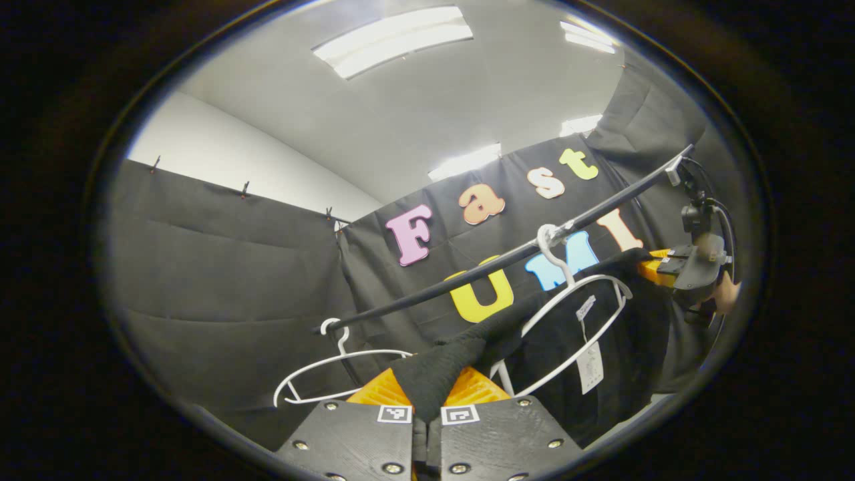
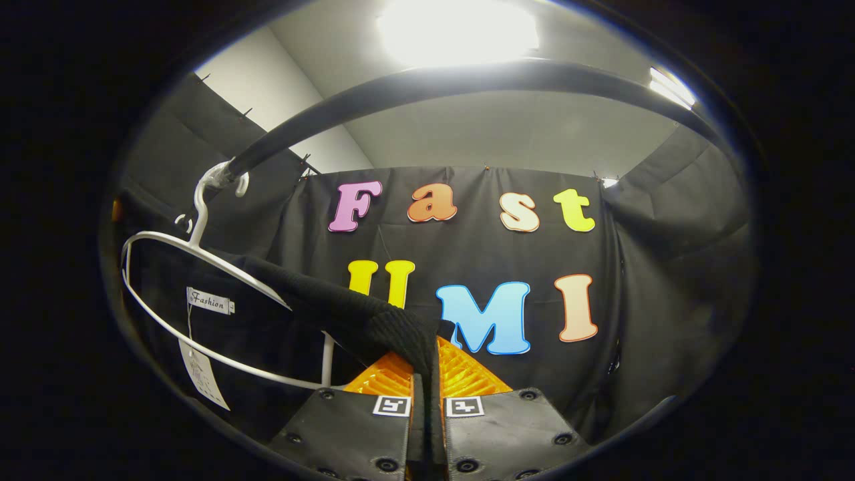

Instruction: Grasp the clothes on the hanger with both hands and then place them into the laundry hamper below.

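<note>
A black garment (image 1: 561, 347) hangs on a white hanger (image 1: 574, 314) hooked over a dark rail (image 1: 467, 277). In the left gripper view my left gripper (image 1: 427, 394) is shut on one shoulder of the garment, the knit cloth bunched between its fingers. Farther right along the rail, the right gripper (image 1: 658, 267) holds the other shoulder, a hand behind it. In the right gripper view my right gripper (image 2: 427, 374) is shut on the black garment (image 2: 361, 317), which stretches left to the white hanger (image 2: 200, 267) on the rail (image 2: 414, 83). White tags (image 2: 200, 367) dangle inside the collar.
A second, bare white hanger (image 1: 334, 374) hangs on the rail to the left of the garment in the left gripper view. Black cloth walls close in the booth behind and on both sides. Bright ceiling lights (image 2: 461, 30) are overhead.
</note>
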`<state>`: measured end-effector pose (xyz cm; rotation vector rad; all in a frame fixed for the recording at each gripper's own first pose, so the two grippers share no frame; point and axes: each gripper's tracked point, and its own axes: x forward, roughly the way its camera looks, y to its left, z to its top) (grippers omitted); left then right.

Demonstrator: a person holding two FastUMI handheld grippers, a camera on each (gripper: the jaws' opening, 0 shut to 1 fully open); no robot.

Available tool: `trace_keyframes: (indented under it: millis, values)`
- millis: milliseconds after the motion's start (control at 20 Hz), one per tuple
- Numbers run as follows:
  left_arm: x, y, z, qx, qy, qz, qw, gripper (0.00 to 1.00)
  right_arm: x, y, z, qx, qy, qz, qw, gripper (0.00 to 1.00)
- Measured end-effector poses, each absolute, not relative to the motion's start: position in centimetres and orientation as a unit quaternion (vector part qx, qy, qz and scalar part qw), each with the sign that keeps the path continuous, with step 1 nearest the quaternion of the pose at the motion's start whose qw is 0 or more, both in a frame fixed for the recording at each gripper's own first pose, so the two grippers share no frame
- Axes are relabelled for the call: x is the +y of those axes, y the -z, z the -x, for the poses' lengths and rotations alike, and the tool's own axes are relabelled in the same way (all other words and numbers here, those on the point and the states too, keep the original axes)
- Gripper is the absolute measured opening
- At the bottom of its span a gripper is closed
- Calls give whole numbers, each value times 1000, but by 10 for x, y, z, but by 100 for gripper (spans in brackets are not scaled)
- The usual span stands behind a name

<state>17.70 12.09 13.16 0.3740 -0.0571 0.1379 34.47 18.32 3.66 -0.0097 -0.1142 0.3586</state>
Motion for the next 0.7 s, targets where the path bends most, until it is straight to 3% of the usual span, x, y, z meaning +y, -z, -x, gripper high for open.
trace_keyframes:
  millis: [350, 700]
  values:
    - [162, -153, -211, -24, -59, -223, 973, 0, 198, -25, -358, -53, -206, 23, 977, 5]
    - [169, -94, -219, -2, -30, -185, 982, 1, 200, -1, -360, -6, -208, -4, 978, 5]
